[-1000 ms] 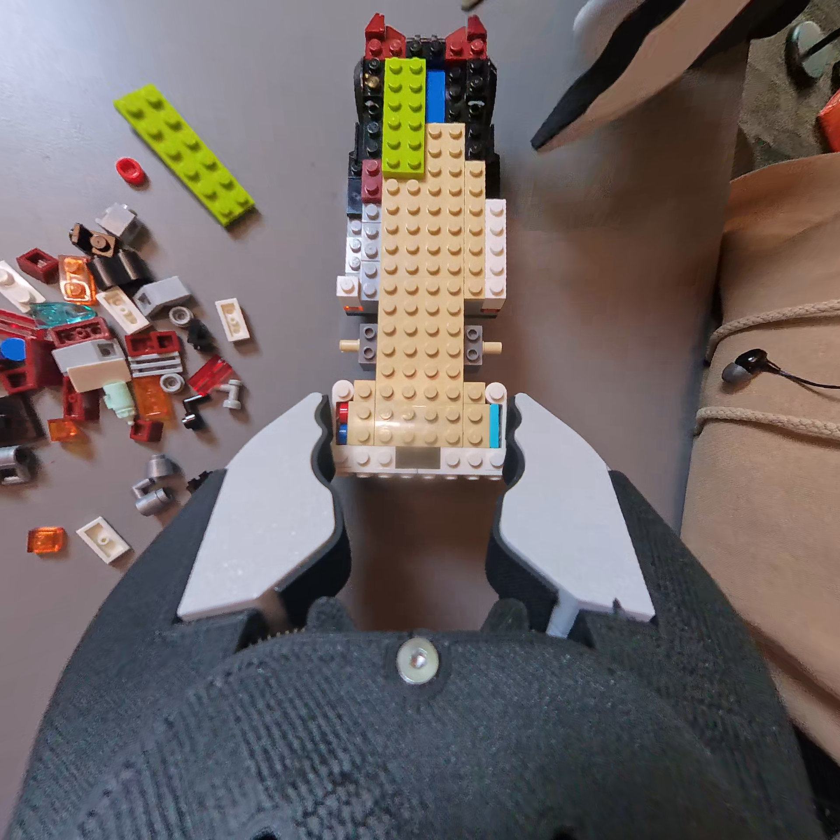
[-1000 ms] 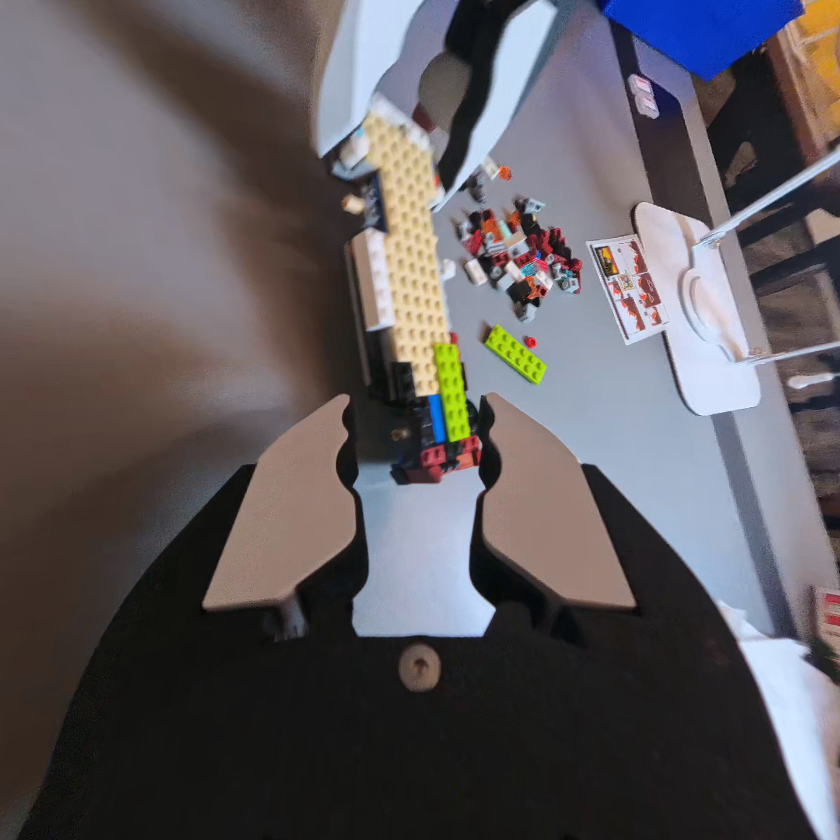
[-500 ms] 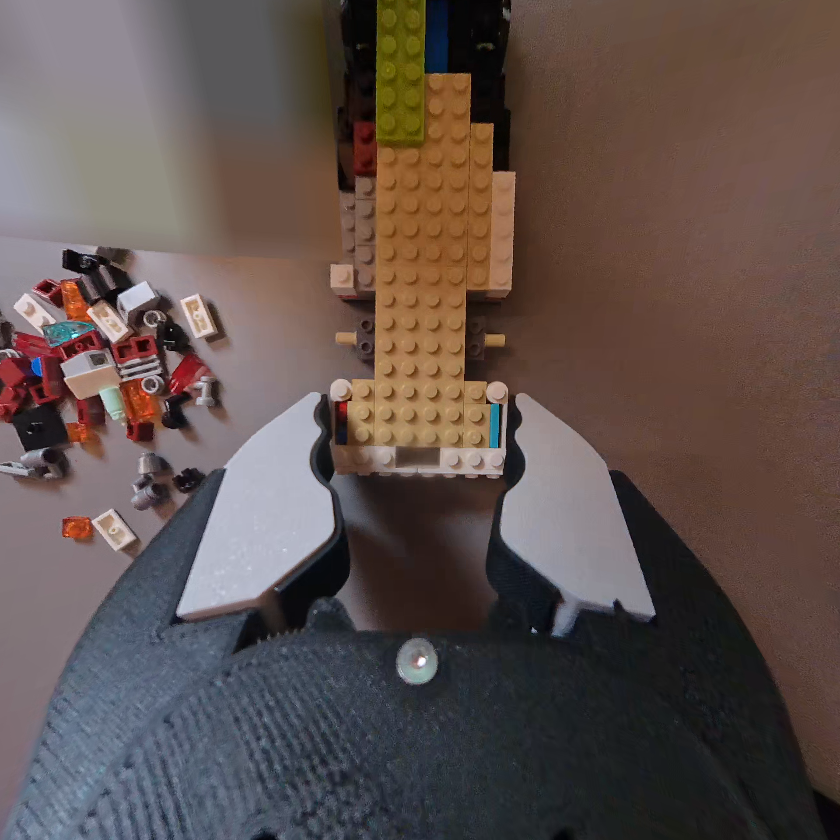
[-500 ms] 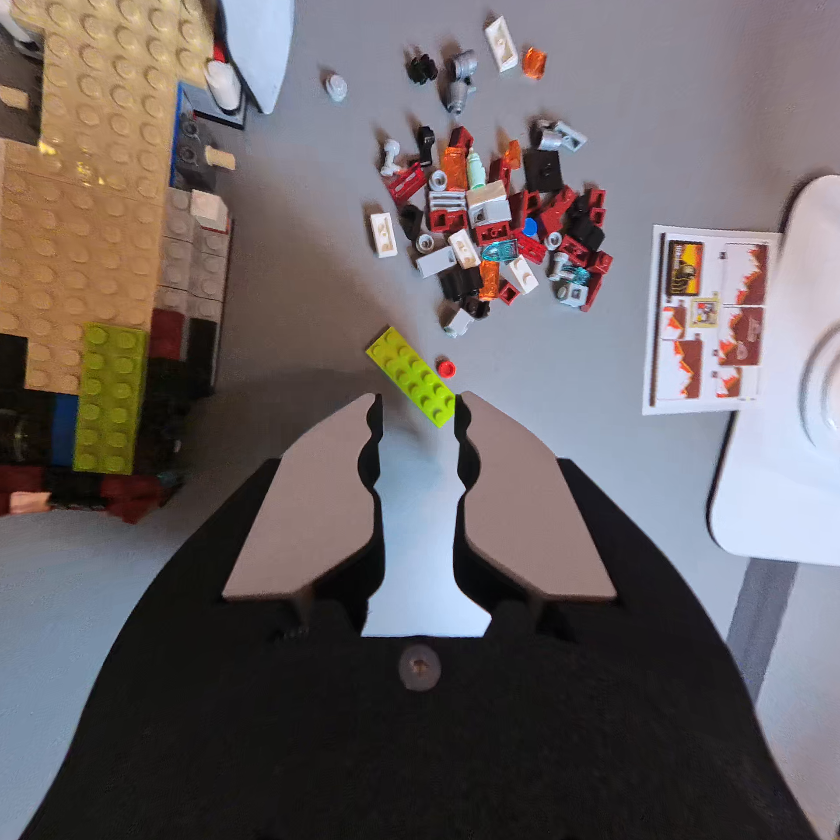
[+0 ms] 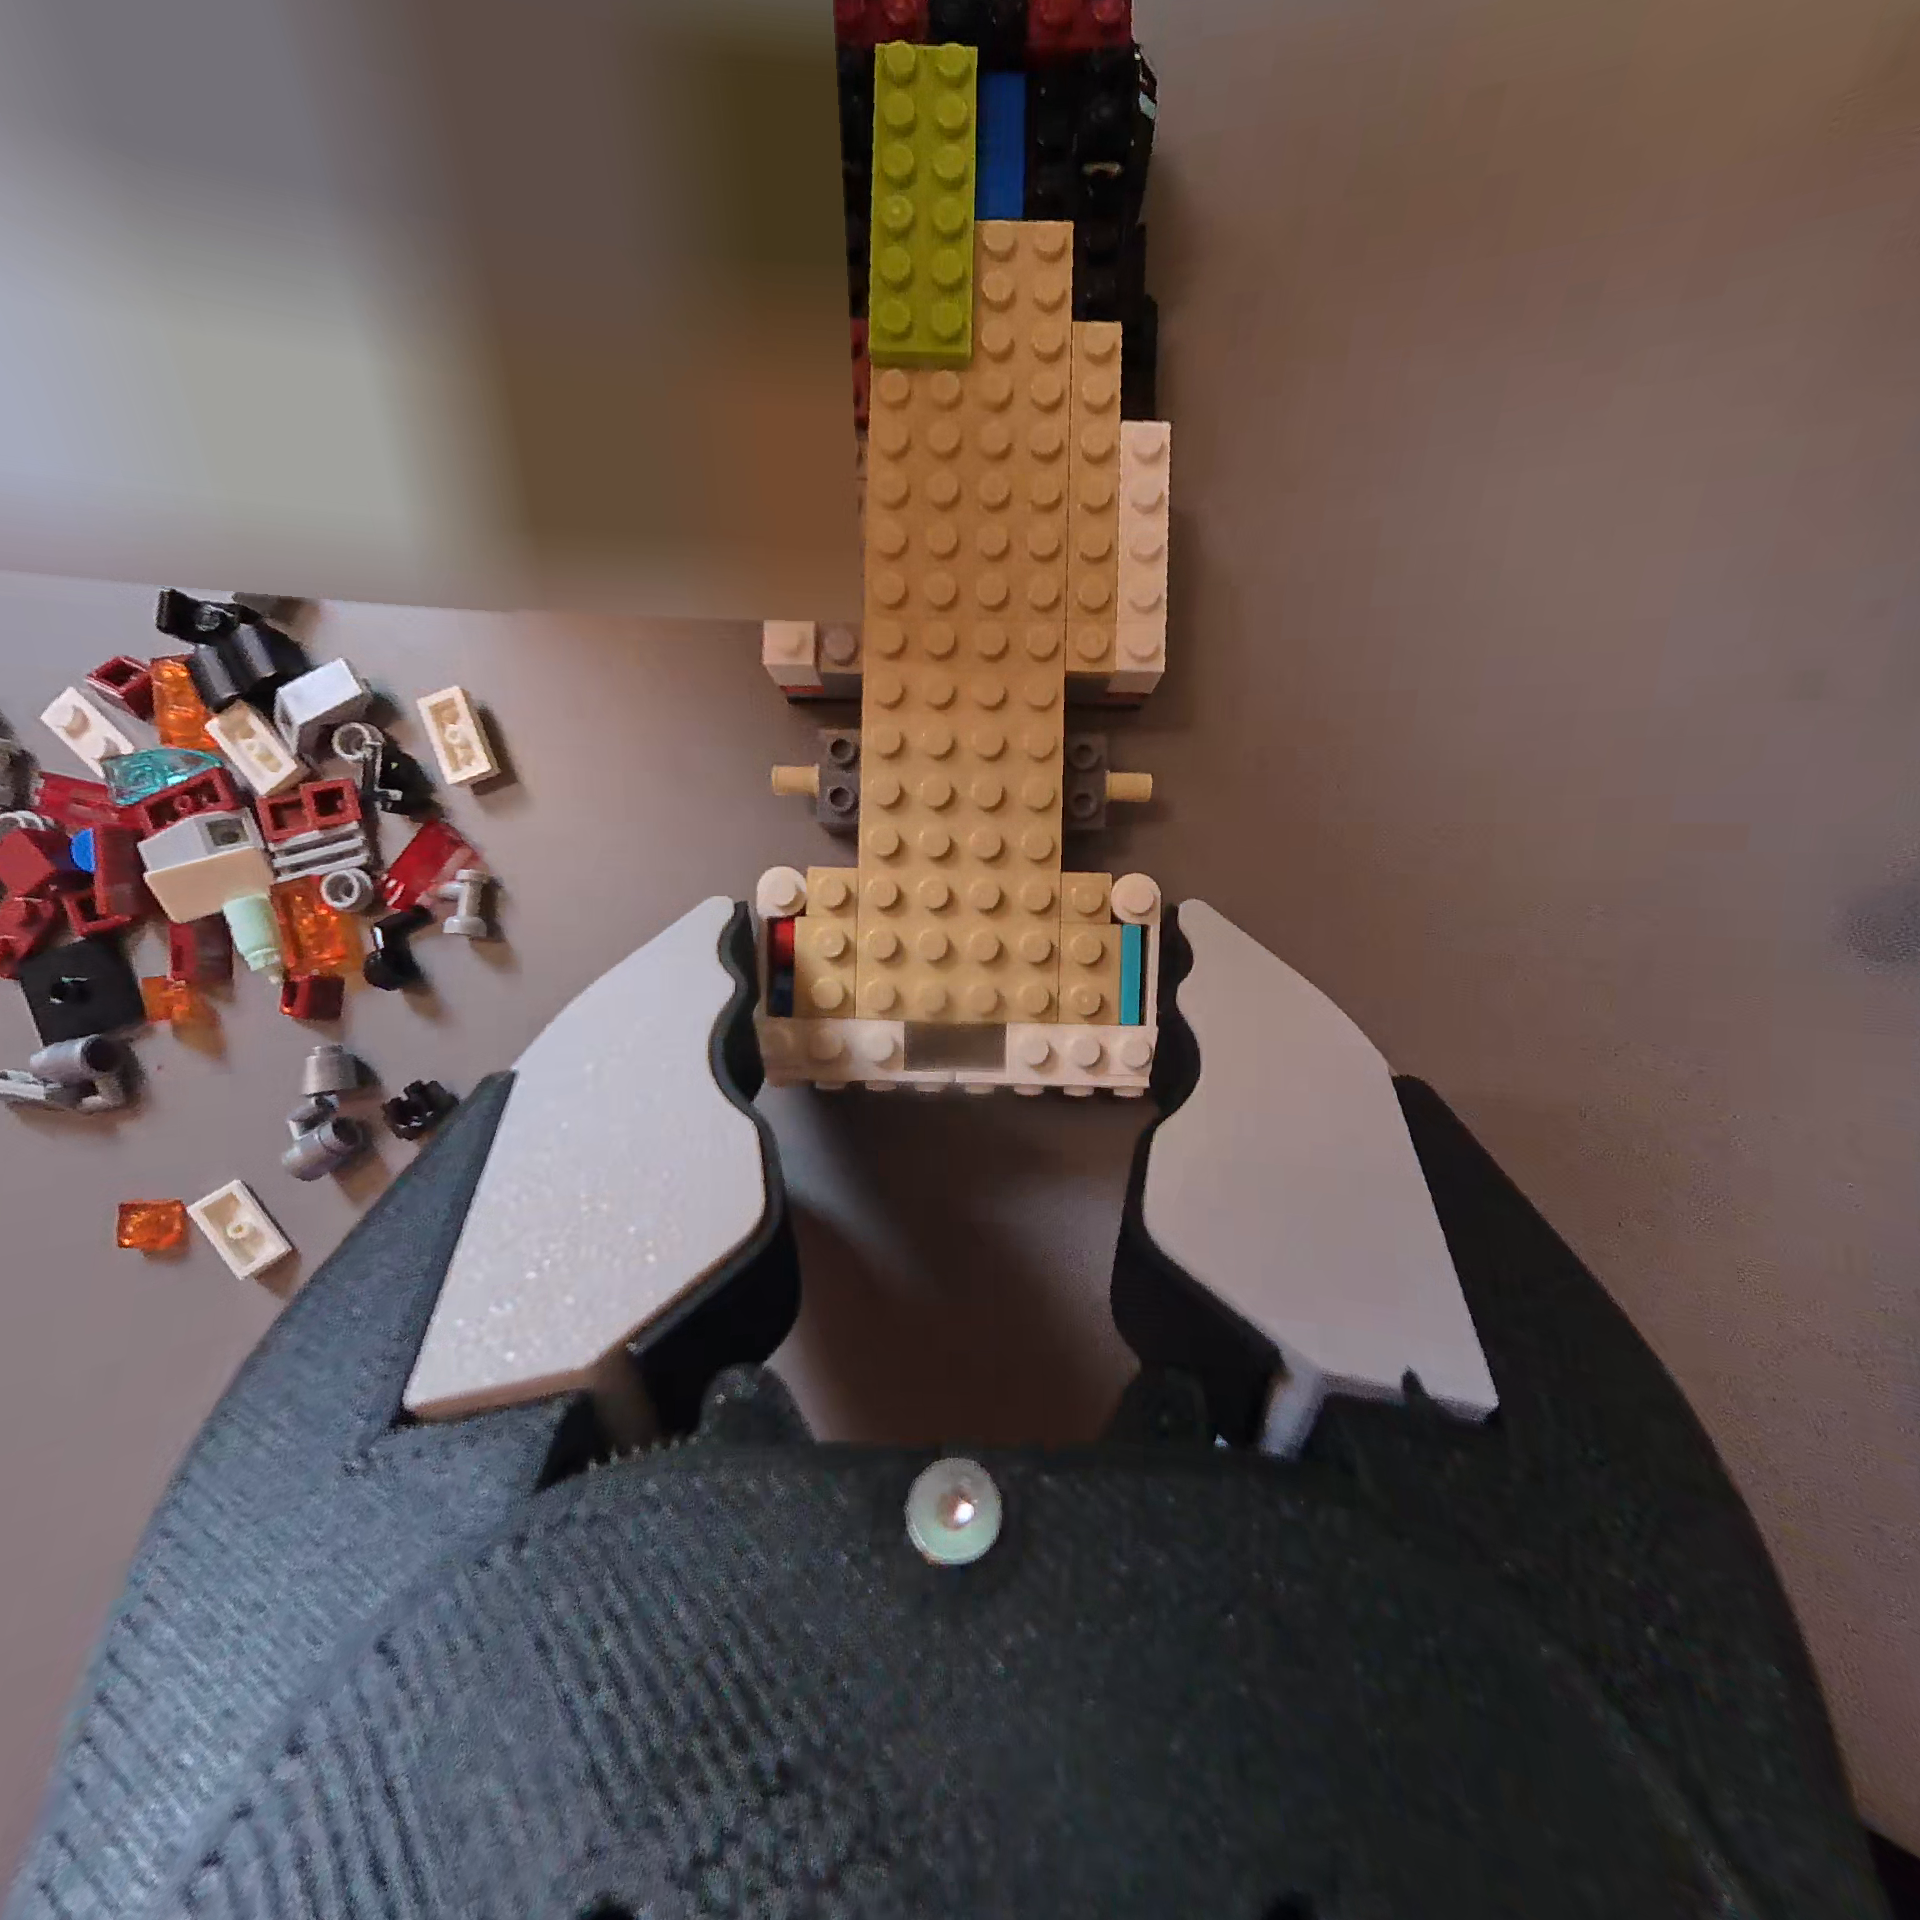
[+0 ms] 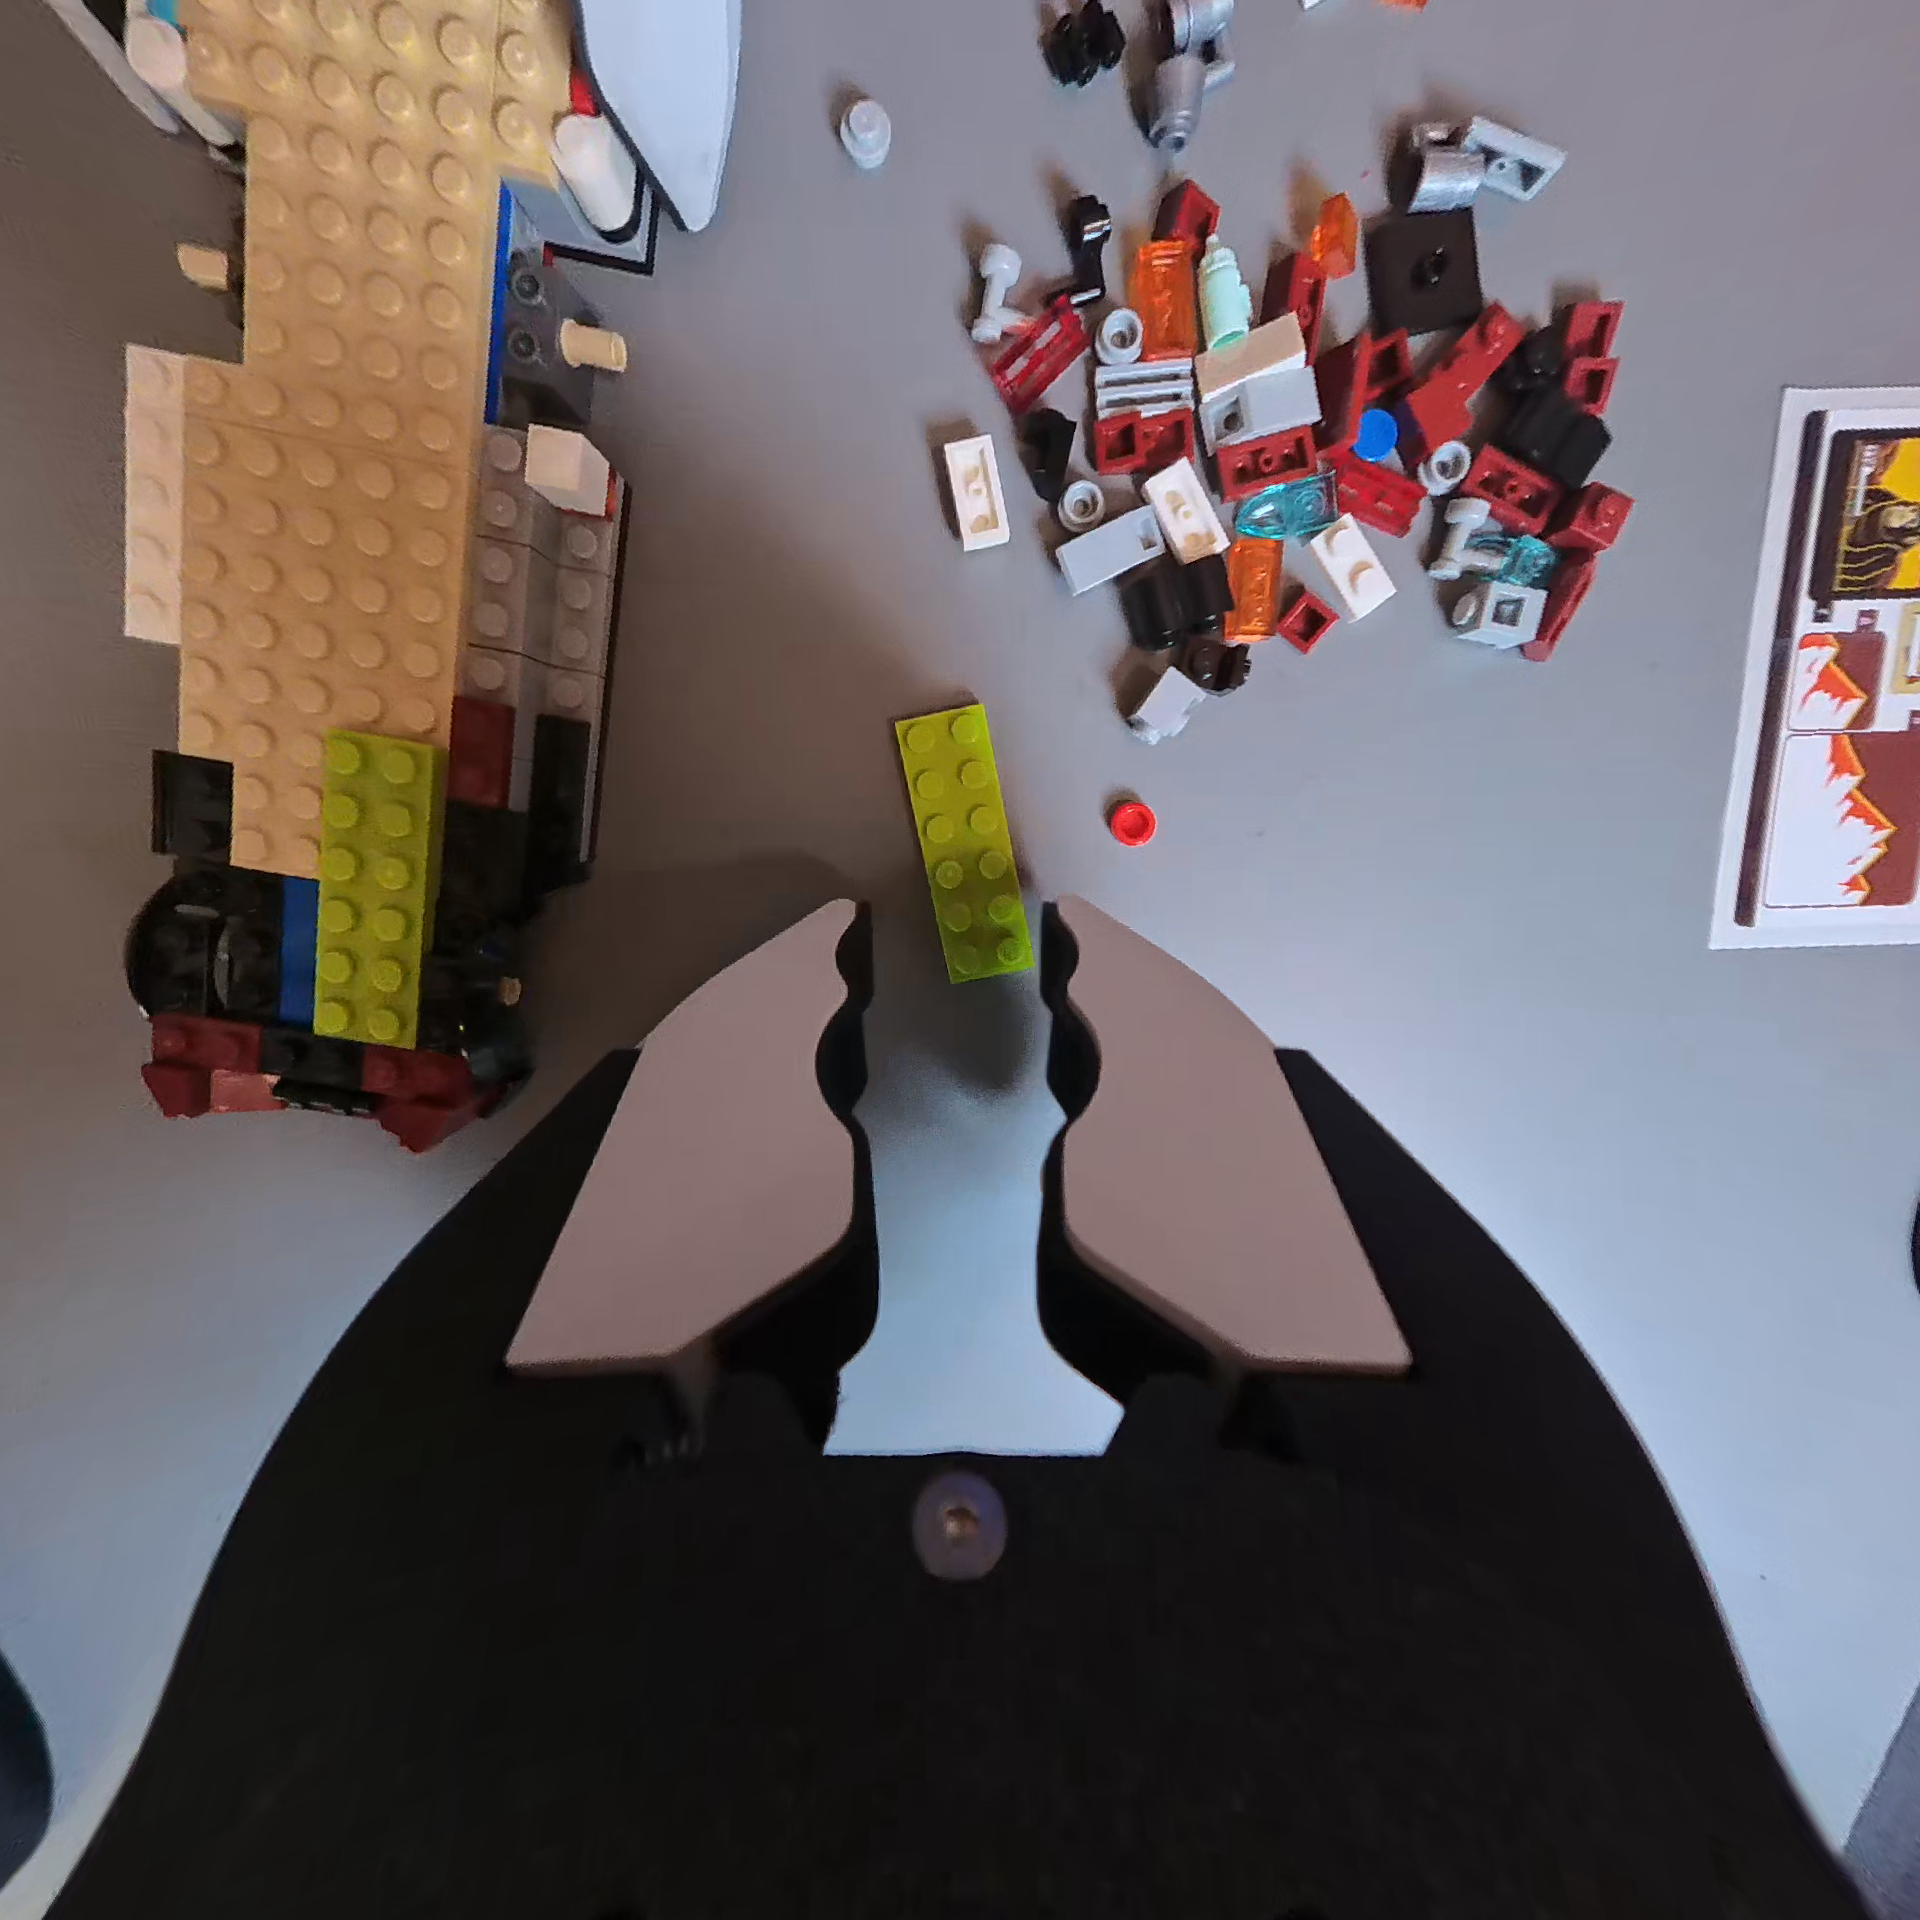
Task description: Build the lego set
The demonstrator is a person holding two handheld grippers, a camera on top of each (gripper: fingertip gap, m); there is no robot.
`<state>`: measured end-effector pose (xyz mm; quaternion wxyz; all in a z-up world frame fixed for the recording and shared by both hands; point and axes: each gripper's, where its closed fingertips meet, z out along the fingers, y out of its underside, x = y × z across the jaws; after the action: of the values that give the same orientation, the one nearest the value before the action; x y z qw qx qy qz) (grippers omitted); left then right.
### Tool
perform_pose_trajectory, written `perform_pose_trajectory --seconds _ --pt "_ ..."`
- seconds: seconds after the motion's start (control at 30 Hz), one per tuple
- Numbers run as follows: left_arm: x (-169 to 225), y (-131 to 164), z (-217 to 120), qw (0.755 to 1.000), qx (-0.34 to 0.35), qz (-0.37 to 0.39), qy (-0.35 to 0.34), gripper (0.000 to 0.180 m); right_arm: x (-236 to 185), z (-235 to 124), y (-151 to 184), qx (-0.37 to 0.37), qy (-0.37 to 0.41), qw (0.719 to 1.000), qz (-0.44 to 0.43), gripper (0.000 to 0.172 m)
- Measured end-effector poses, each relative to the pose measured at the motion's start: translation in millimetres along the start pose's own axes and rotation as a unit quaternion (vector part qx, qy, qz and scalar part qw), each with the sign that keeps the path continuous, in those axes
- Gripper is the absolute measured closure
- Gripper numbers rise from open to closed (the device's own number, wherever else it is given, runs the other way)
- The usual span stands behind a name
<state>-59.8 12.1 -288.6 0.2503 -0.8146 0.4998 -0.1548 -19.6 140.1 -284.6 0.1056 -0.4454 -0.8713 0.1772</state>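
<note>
Right wrist view: right tongs [image 6: 956, 935] spread, apparently untouching, around lime plate [image 6: 964, 842] edge.

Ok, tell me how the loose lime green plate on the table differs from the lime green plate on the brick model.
The loose lime plate lies alone on the grey table; the mounted lime plate is pressed onto the brick model. The loose one lies slightly slanted, its near end between the right gripper's open fingertips; the mounted one sits square, clear of that gripper. Both look alike in colour and shape.
</note>
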Motion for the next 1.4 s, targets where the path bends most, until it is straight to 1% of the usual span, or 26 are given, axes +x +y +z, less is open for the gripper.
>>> perform_pose_trajectory --seconds 0.1,0.17,0.23,0.37,0.5,0.57,0.67,0.8,1.13,1.4 --pt "-0.1 -0.1 0.0 1.000 0.001 0.000 0.000 0.106 -1.7 3.7 -5.1 0.001 0.005 1.000 0.004 0.140" --pt "-0.1 -0.2 0.1 1.000 0.002 -0.001 -0.002 0.106 -0.1 6.9 -5.9 -0.002 0.007 1.000 0.007 0.146" --pt "0.0 -0.4 0.0 1.000 0.003 0.000 -0.004 0.106 0.4 7.5 -5.0 -0.008 0.001 1.000 0.013 0.155" --pt "-0.4 -1.2 0.1 1.000 0.009 -0.001 -0.008 0.106 -9.2 2.6 -8.4 -0.005 -0.006 1.000 0.019 0.156" --pt "-1.1 -1.3 -0.4 1.000 0.010 0.002 -0.015 0.106 -36.5 -24.9 -31.2 0.038 0.011 0.999 0.032 0.156" --pt "-1.0 -1.3 -0.5 1.000 0.009 0.001 -0.016 0.106 -54.7 -34.5 -35.6 0.043 0.021 0.998 0.046 0.156" --pt "-0.6 -0.9 -0.5 1.000 0.010 -0.002 -0.017 0.106 -80.6 -36.4 -31.2 0.040 0.029 0.996 0.077 0.156" --pt "-0.3 -0.5 -0.6 1.000 0.010 -0.003 -0.018 0.106 -97.7 -30.2 -19.8 0.036 0.042 0.993 0.105 0.156" --pt "0.4 0.4 -1.2 1.000 0.008 -0.002 -0.021 0.106 -103.0 -18.9 -12.6 0.030 0.047 0.990 0.130 0.155" --pt "0.7 1.0 -0.8 1.000 0.009 -0.007 -0.016 0.106 -103.4 -24.2 -18.2 0.052 0.064 0.988 0.130 0.152"
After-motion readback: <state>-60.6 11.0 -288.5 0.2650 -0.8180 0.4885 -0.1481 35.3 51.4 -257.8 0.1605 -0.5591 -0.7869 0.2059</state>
